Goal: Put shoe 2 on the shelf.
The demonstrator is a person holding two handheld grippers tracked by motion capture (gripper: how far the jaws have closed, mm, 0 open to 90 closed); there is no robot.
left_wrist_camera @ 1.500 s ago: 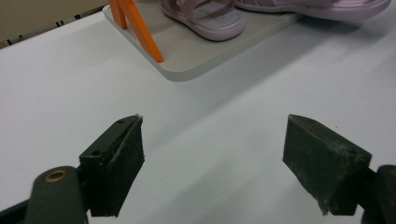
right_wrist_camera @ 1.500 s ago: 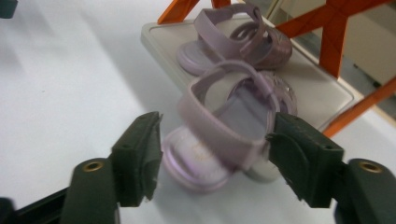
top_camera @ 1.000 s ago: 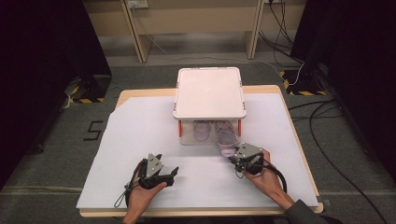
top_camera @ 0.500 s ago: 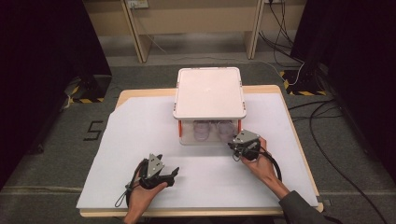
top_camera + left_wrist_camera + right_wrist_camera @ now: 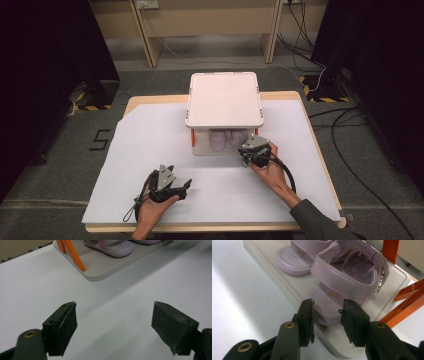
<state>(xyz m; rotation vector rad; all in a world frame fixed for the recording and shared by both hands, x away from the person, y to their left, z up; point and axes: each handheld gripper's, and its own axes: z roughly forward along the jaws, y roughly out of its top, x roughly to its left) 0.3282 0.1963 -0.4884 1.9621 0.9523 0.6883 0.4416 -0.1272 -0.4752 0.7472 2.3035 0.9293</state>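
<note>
a pair of lilac sandals [image 5: 342, 285] sits on the lower shelf of a small rack [image 5: 225, 100] with orange struts and a white top, heels facing the person so they can be drawn straight out. the right claw [image 5: 328, 322] has just been narrowing and now brackets the heel of the nearer sandal; i cannot tell whether its pads press on it. the left claw [image 5: 112, 327] rests spread wide over the white tabletop [image 5: 150, 145], holding nothing, well apart from the rack.
</note>
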